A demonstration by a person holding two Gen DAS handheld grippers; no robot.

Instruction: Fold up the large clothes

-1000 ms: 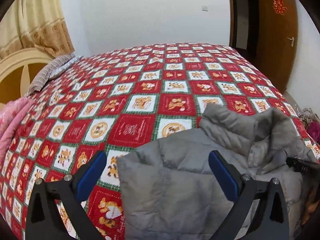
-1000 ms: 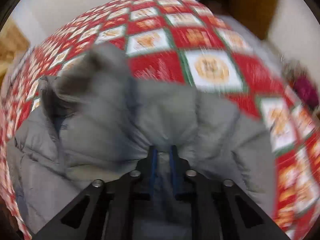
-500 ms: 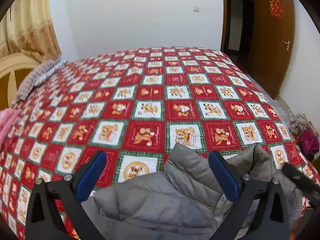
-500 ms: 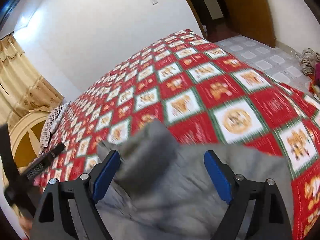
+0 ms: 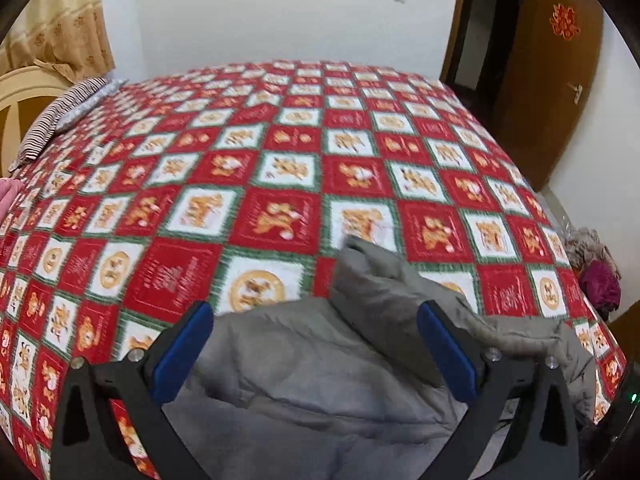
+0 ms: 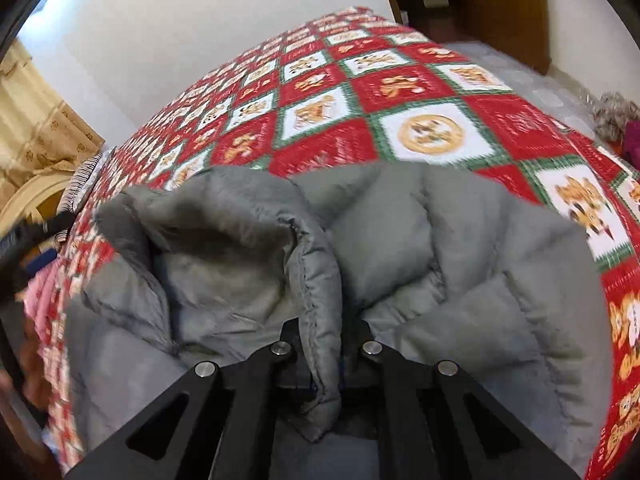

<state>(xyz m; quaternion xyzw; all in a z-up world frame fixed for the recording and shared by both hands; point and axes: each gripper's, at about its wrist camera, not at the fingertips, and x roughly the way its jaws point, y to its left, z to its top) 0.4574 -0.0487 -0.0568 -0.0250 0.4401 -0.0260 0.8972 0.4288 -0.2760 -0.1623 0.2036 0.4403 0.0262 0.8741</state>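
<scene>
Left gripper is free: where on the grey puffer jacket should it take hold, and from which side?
Probably the raised folded corner of the grey puffer jacket. It stands up off the quilt, so the open left gripper can come over the jacket from the near edge and close across it.

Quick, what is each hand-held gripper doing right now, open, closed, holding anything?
Left hand-held gripper: open, holding nothing, above the grey jacket.
Right hand-held gripper: shut on a seamed edge of the grey jacket.
</scene>
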